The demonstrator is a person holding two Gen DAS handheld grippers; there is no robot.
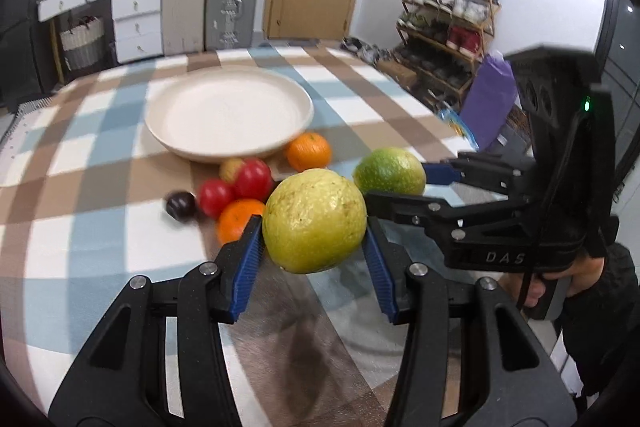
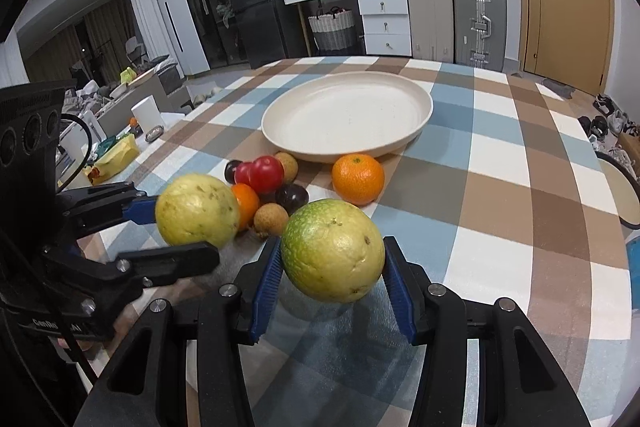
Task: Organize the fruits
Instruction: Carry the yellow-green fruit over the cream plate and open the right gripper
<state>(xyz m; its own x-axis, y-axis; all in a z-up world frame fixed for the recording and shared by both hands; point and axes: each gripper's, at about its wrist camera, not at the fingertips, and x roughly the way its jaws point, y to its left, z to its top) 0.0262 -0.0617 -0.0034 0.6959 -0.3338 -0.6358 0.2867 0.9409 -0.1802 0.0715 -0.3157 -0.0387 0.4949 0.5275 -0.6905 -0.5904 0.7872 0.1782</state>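
- plate (image 2: 416,123): matt, cream, faintly speckled
- tablecloth (image 2: 500,187): woven checked cloth
- yellow guava (image 1: 314,221): dull, pitted skin
- tomatoes (image 1: 252,179): glossy, smooth
- finger pads (image 1: 248,263): ribbed blue

A: What does the left gripper (image 1: 314,239) look like?
B: Matte black linkage arms, round silver screws, ribbed blue pads (image 1: 247,259).
A: The right gripper (image 1: 394,187), at three o'clock?
B: Same black and blue, white lettering "DAS", a green light at its top, a black cable. The hand (image 1: 560,283) shows bare skin and a black sleeve.
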